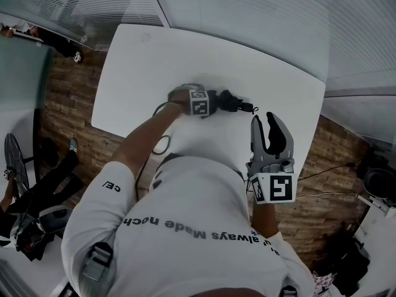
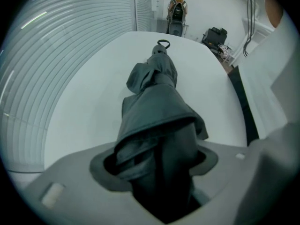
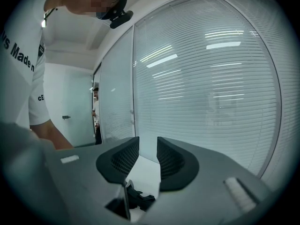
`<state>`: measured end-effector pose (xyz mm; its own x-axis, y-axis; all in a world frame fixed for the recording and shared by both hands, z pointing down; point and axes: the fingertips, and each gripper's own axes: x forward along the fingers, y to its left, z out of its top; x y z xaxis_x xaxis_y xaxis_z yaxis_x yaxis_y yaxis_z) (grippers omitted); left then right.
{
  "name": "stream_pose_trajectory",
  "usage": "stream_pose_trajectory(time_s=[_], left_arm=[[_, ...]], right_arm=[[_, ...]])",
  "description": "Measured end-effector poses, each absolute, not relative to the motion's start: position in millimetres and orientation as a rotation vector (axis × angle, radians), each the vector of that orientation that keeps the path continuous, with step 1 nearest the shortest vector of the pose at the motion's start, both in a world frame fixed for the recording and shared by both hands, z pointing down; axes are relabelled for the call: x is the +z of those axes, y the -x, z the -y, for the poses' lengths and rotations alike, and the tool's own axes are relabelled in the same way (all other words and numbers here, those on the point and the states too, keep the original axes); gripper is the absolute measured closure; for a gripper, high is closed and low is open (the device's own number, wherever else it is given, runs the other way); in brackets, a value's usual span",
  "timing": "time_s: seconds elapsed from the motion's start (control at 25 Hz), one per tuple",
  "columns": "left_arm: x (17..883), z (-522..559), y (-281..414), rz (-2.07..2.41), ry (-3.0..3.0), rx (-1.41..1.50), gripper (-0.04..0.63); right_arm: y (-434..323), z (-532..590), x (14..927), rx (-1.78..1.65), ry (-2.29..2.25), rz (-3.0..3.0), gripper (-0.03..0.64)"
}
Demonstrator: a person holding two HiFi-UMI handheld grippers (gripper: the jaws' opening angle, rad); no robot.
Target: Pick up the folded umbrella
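The folded umbrella (image 1: 238,103) is dark grey and lies on the white table (image 1: 154,60), its small wrist loop (image 1: 254,109) pointing right. My left gripper (image 1: 207,102) points steeply down on the umbrella's left end. In the left gripper view the umbrella (image 2: 157,102) runs away from the camera toward its loop (image 2: 162,43), and its near end fills the gap of my left gripper (image 2: 154,161), with fabric against both pads. My right gripper (image 1: 270,124) hangs near the table's front right edge, roughly level. In its own view the right gripper (image 3: 147,161) stands open with nothing between the pads.
A glass wall with blinds (image 3: 211,78) runs along the table's far side. A black cable loop (image 1: 162,144) lies near the table's front edge. A person (image 2: 177,11) stands beyond the far end of the table (image 2: 93,88). Dark equipment (image 1: 377,181) sits on the floor at right.
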<state>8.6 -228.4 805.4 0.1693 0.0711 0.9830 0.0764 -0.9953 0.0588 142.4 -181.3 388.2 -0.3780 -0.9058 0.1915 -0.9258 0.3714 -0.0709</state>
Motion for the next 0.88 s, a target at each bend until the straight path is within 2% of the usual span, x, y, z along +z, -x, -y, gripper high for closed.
stream_pose_trajectory(time_s=[0.24,0.88], left_arm=[[802,221,-6,0.078,2.432,-2.001,0.342],[771,232,20,-0.433,2.716,-1.849,0.368]], right_arm=[[-140,177,386,0.243,-1.673,2.503,0.499],[-143,172,392,0.233,-1.676,2.489,0.499]])
